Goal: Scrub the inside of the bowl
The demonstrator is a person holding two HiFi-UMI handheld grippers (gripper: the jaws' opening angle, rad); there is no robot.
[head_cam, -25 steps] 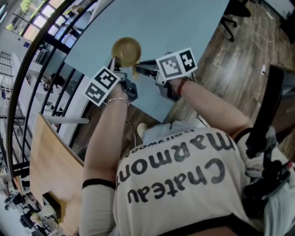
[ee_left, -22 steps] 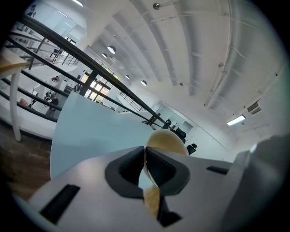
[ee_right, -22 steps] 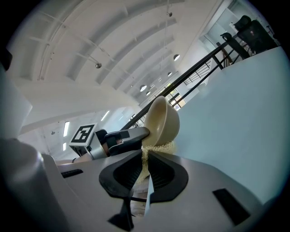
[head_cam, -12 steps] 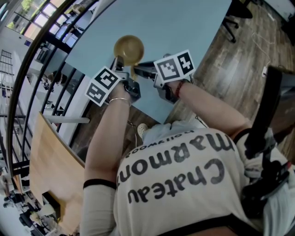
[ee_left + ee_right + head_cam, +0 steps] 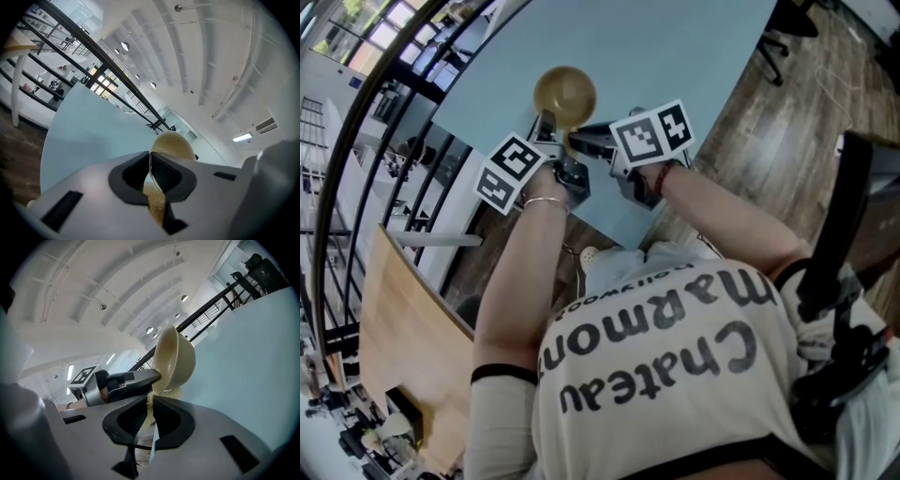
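A tan bowl (image 5: 565,94) is held up over the light blue table (image 5: 656,47), tipped on its side. My left gripper (image 5: 548,127) is shut on its rim; in the left gripper view the thin rim (image 5: 151,174) runs between the closed pads with the bowl (image 5: 171,144) beyond. My right gripper (image 5: 576,142) is shut on a pale yellow fibrous scrubber (image 5: 150,405), whose tuft sits at the bowl's (image 5: 176,358) lower rim. In the right gripper view the left gripper (image 5: 132,379) reaches the bowl from the left.
The table's near edge (image 5: 609,220) lies just below the grippers, with wooden floor (image 5: 769,141) to the right. An office chair (image 5: 773,37) stands at the table's far right. A black railing (image 5: 356,141) curves along the left.
The bowl and both grippers have drifted slightly up and to the right in the head view. Both grips are unchanged.
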